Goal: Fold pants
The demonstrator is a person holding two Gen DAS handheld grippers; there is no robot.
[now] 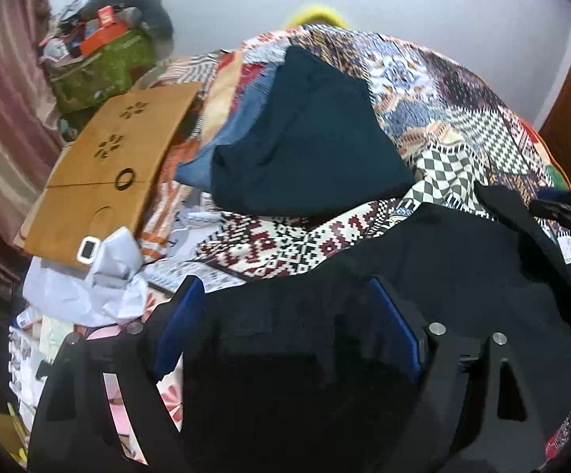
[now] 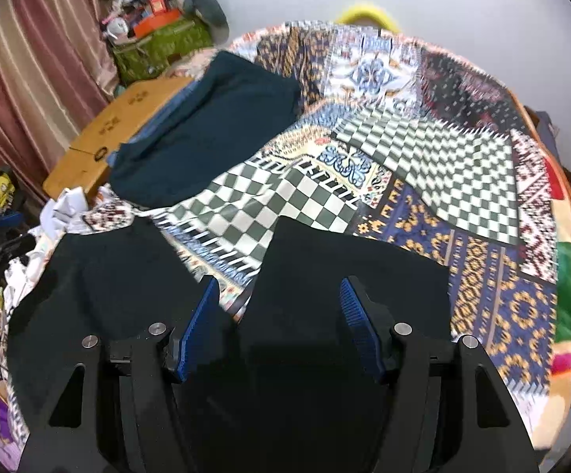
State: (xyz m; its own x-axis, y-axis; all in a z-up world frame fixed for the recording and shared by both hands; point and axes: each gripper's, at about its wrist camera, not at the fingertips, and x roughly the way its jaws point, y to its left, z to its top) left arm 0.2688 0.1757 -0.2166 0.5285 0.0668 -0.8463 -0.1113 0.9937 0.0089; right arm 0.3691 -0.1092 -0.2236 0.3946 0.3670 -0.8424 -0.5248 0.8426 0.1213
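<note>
Black pants (image 2: 324, 276) lie on a bed covered by a patchwork blanket (image 2: 462, 181) of checks, blue-and-gold squares and red-and-white weave, and they sit at the near edge of the bed, directly under both grippers. The cloth is matte, very dark and almost without visible detail; in the right wrist view it splits into two broad lobes with a wedge of blanket showing between them, the right lobe ending in a fairly straight edge toward the middle of the bed, the left lobe (image 2: 108, 268) more rounded and rumpled. In the left wrist view the same black fabric (image 1: 423, 268) fills the space between the fingers and runs off to the right, with a raised fold near the right edge. The left gripper (image 1: 289, 307) has its blue-padded fingers spread wide over the cloth, and nothing is pinched between them. The right gripper (image 2: 281, 307) also has its fingers apart above the right lobe, with the fabric lying loose beneath. Farther up the bed, toward its left edge, a folded dark teal garment (image 2: 206, 126) rests on top of a folded pair of blue jeans (image 1: 226, 146). Beside them, at the left edge, lies a wooden lap tray (image 1: 108, 165) with flower cutouts, and crumpled white paper (image 1: 100, 283) sits near the left corner.
</note>
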